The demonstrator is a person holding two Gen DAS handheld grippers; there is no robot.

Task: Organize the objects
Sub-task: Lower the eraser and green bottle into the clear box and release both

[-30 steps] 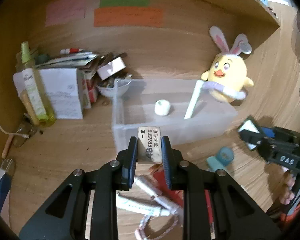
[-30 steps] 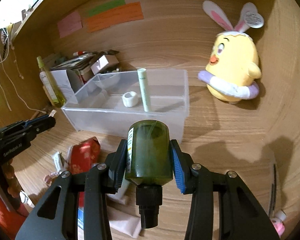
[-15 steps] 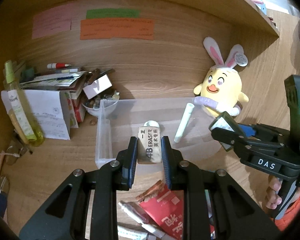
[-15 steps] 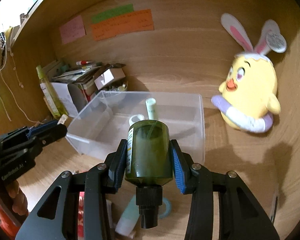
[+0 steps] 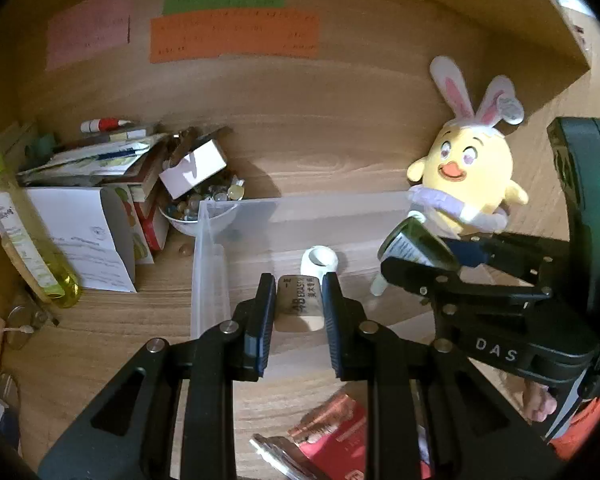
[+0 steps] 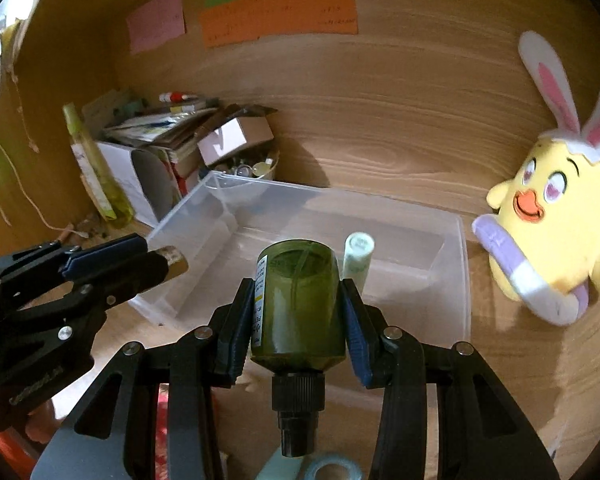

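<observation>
My left gripper (image 5: pixel 299 292) is shut on a tan 4B eraser (image 5: pixel 301 301) and holds it over the near wall of the clear plastic bin (image 5: pixel 208 280). My right gripper (image 6: pixel 298 292) is shut on a dark green bottle (image 6: pixel 298 300), cap toward the camera, held over the bin's (image 6: pixel 458 280) near edge. In the bin lie a white tape roll (image 5: pixel 319 261) and a pale green tube (image 6: pixel 358 256). The right gripper with the bottle (image 5: pixel 414 242) shows in the left wrist view; the left gripper with the eraser (image 6: pixel 172 260) shows in the right wrist view.
A yellow chick plush (image 5: pixel 466 176) sits right of the bin. A pile of boxes and papers (image 5: pixel 100 184), a bowl of small items (image 5: pixel 204 208) and a yellow spray bottle (image 5: pixel 24 236) stand to the left. A red packet (image 5: pixel 340 436) and a blue tape ring (image 6: pixel 332 470) lie in front.
Both grippers moved forward and closer to the bin, which now looms larger. The right gripper came in beside the left. Both keep their hold.
</observation>
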